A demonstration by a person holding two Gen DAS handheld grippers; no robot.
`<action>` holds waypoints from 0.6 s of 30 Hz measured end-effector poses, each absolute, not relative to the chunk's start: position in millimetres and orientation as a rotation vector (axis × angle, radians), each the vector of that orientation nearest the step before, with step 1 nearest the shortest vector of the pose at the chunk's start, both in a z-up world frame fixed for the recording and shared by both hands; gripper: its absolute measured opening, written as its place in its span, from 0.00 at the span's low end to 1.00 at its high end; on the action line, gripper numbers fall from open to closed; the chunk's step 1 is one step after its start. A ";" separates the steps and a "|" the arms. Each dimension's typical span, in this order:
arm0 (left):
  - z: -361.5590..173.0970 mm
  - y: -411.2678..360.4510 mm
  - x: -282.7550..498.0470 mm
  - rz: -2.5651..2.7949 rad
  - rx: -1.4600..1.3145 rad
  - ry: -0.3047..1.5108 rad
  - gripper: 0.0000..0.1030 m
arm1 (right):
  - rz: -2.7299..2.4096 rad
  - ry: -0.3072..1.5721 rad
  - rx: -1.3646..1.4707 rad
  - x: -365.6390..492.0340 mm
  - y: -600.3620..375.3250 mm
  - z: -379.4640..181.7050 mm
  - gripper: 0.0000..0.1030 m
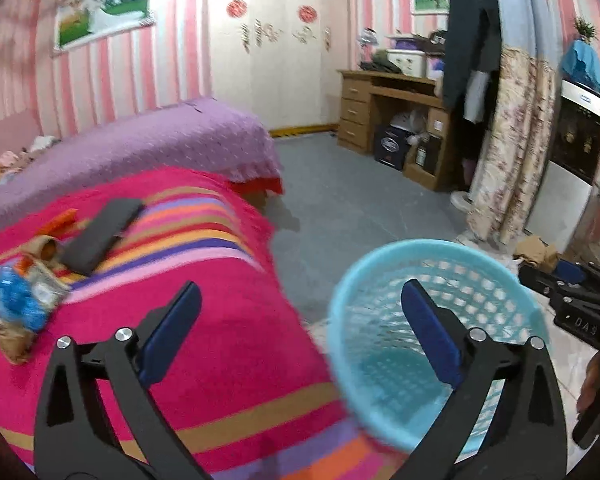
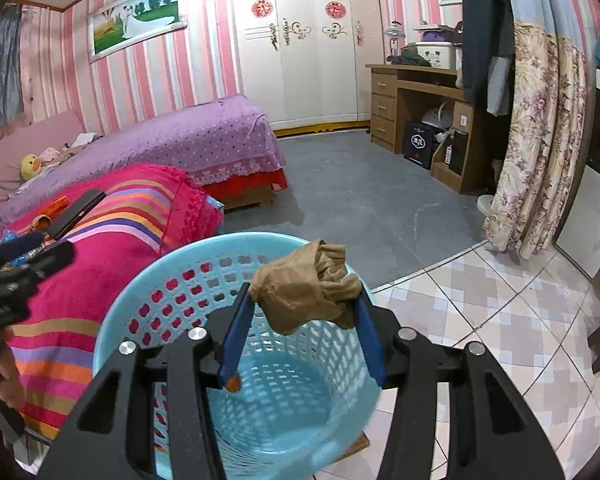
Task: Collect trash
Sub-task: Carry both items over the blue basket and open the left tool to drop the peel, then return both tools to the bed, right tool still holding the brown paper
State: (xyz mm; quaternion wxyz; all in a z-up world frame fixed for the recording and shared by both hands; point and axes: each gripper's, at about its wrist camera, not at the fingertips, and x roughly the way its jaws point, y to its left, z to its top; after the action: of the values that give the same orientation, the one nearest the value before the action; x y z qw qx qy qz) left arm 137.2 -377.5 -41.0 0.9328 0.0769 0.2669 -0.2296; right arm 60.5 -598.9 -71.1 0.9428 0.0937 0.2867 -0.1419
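Right wrist view: jaws clamp a brown wad (image 2: 306, 286) above the basket (image 2: 140, 276) (base hidden); left jaws gape, empty.

A purple bedspread (image 2: 204, 140) is lying at ten o'clock, a white wardrobe (image 2: 300, 60) standing at twelve, a wooden desk (image 2: 416, 96) and what is possibly a floral curtain (image 2: 540, 140) hanging at two.

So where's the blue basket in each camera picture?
Left wrist view: the blue basket is at the lower right, behind the right finger of the open left gripper.
Right wrist view: it is at bottom centre, its rim below the right gripper, which holds a crumpled brown paper.
Shared landmark: the pink striped blanket, left of the basket in both.
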 end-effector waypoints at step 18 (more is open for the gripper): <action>-10.5 -227.3 127.1 -0.292 0.135 0.537 0.95 | -0.351 0.493 0.167 80.6 -514.5 -35.4 0.96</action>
State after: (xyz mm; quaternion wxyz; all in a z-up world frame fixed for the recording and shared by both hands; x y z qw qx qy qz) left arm 127.1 -227.3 -10.5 0.9514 0.0665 0.2642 -0.1436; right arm 80.6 -514.5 -35.4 0.9512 0.0823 0.2423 -0.1724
